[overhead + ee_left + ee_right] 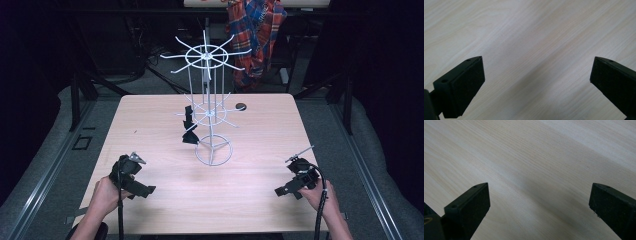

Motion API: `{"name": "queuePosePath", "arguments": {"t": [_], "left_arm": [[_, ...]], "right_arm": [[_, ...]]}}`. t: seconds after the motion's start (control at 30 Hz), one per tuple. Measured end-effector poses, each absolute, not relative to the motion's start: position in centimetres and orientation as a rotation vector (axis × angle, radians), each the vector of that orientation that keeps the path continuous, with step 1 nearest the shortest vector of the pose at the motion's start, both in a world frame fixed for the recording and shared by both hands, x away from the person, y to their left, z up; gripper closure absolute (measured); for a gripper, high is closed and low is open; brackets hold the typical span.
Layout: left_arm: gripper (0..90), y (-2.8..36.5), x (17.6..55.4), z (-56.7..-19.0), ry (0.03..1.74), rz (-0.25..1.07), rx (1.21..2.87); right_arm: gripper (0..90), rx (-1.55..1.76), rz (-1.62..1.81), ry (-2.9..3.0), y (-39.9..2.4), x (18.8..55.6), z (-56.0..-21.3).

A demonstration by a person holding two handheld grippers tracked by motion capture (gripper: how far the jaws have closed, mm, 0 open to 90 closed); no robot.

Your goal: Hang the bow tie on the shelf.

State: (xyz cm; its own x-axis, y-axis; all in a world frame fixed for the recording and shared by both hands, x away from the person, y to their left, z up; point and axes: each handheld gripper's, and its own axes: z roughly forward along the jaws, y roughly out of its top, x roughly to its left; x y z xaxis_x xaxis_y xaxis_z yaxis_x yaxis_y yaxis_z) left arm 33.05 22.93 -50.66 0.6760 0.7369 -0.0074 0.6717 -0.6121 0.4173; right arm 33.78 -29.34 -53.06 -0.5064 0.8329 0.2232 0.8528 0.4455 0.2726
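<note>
Both hands rest low near the front of the wooden table (150, 125), the left gripper (145, 190) and the right gripper (282, 190) spread wide with nothing in them, well apart from the white wire rack (212, 115) where black clips (189, 127) hang.

Black clip (189, 131) hangs on upright white wire rack (210, 107).

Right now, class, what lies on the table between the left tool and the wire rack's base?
Bare table; the high view shows nothing between left tool and base.
</note>
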Motion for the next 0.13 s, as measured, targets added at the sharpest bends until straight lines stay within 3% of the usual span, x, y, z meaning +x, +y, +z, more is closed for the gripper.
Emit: {"name": "queuePosePath", "arguments": {"t": [0.13], "left_arm": [[0.0,23.04,33.33,-50.32,1.045,0.287,2.511]], "right_arm": [[3.1,-1.494,-0.519,-2.636,-28.92,33.73,-53.15]]}}
